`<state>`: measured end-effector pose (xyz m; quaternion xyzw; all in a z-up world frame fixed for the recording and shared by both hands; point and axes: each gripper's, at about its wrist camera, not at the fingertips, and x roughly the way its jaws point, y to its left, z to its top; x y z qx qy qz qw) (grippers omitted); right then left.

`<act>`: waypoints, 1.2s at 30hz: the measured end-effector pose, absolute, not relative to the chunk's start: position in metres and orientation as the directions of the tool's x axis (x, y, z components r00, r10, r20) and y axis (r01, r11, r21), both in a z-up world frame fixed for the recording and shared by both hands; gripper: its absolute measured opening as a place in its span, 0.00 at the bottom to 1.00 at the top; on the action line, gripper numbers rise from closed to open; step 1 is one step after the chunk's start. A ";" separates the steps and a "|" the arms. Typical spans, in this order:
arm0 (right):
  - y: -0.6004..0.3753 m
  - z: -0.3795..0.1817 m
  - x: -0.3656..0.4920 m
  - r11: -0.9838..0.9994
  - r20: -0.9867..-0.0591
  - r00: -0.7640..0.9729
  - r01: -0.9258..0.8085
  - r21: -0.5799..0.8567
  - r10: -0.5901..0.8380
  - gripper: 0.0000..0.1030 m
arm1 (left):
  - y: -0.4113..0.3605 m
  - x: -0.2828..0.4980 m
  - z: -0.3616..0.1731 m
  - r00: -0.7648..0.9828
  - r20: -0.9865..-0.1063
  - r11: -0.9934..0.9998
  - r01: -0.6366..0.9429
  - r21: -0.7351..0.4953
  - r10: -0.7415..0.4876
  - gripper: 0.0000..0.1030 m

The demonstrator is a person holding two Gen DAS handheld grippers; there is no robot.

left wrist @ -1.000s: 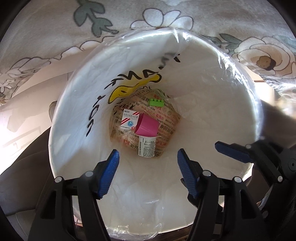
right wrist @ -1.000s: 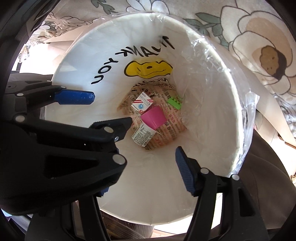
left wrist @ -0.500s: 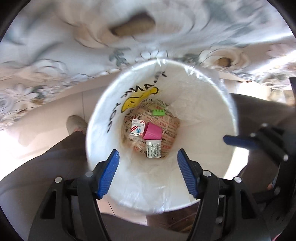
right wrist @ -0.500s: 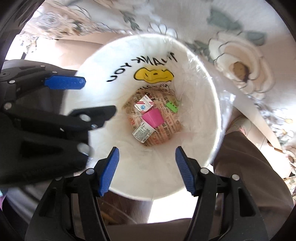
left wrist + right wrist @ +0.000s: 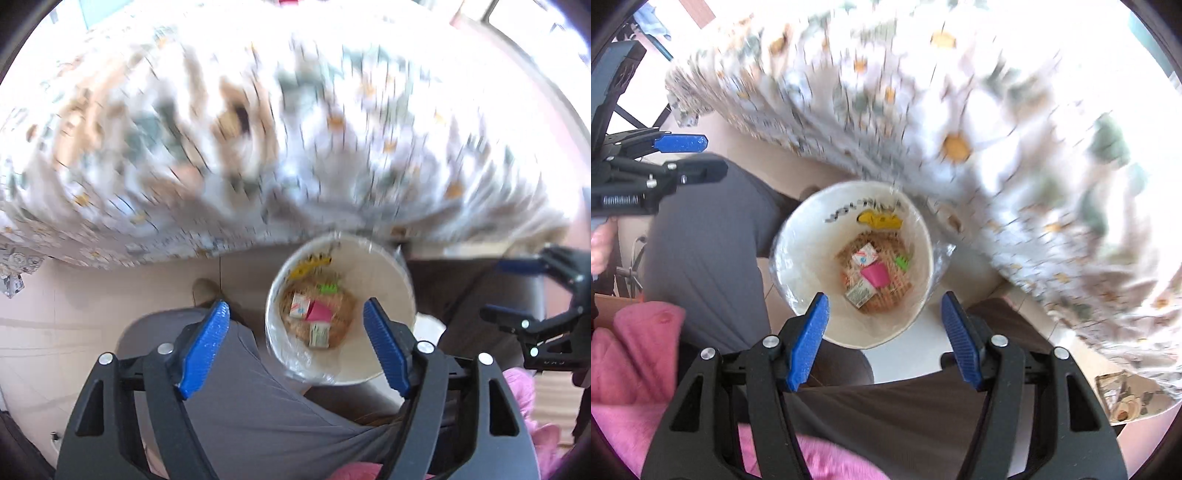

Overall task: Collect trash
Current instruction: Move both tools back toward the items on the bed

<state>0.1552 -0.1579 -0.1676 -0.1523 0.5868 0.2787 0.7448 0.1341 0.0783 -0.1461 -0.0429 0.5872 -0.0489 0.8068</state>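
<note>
Both ribbed blue tongs (image 5: 295,347) (image 5: 884,339), left opening, gape empty above round plastic-lined bin (image 5: 798,258).

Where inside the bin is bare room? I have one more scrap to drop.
The bin's white side walls are bare. Its bottom is crowded: red-and-white carton, pink cup, green brick and label box cluster there. Both tools are above it, empty.

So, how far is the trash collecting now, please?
Done: the lined bin already holds a pink cup, two small cartons and a green piece. In hand: nothing. The left tongs are opening with nothing between them, and the right tongs are open and empty, both above the bin. Left: I cannot tell, since the flowered cloth is too blurred to show more trash.
</note>
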 end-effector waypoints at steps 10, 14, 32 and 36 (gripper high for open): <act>-0.186 -0.018 0.171 0.819 -0.832 0.452 -0.574 0.005 0.322 0.64 | 0.099 0.155 0.001 0.594 -0.803 0.995 -0.045 -0.091 -0.047 0.87; -0.191 0.025 0.183 0.817 -0.777 0.521 -0.576 -0.013 0.355 0.65 | 0.105 0.171 0.028 0.643 -0.765 0.994 -0.058 -0.090 -0.032 0.88; -0.183 0.081 0.243 0.818 -0.659 0.633 -0.573 -0.046 0.407 0.67 | 0.126 0.248 0.053 0.681 -0.732 0.989 -0.108 -0.098 0.002 0.88; -0.178 0.080 0.258 0.816 -0.658 0.631 -0.576 -0.044 0.410 0.67 | 0.128 0.267 0.050 0.680 -0.733 0.989 -0.115 -0.095 0.009 0.88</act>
